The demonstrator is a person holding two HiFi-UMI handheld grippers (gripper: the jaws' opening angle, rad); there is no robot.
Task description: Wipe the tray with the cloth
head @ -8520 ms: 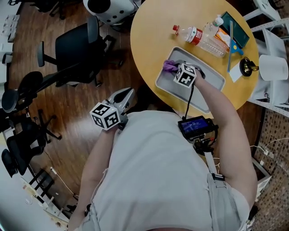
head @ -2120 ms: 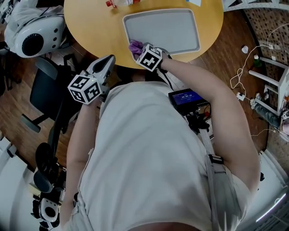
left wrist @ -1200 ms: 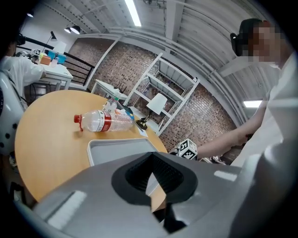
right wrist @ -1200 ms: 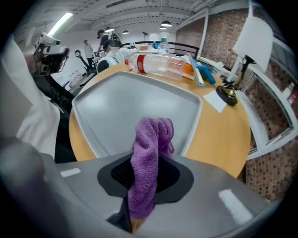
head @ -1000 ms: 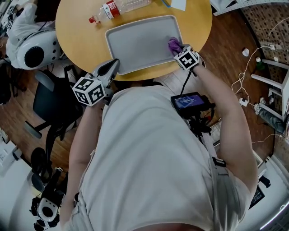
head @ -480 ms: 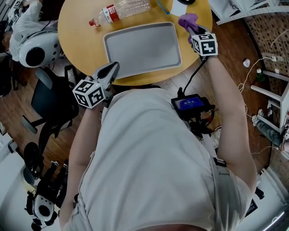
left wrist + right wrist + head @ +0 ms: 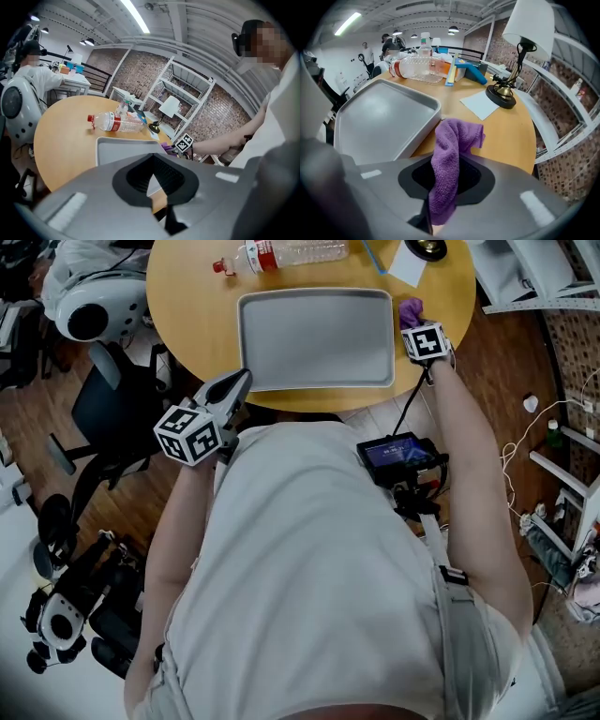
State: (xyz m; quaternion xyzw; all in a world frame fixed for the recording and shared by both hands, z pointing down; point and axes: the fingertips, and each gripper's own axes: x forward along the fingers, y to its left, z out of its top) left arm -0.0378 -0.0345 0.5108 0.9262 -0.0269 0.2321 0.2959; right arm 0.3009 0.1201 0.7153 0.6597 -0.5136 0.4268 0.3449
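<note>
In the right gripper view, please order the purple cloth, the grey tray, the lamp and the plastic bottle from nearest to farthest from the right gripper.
1. Purple cloth, between the jaws.
2. Grey tray, just left.
3. Lamp, ahead right.
4. Plastic bottle, far left.

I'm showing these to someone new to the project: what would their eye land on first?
The purple cloth stands out most, pinched between the fingers of the right gripper and held just beside the right edge of the grey tray. The tray lies bare in the middle of the round yellow table, with a clear plastic bottle lying on its side beyond it.
</note>
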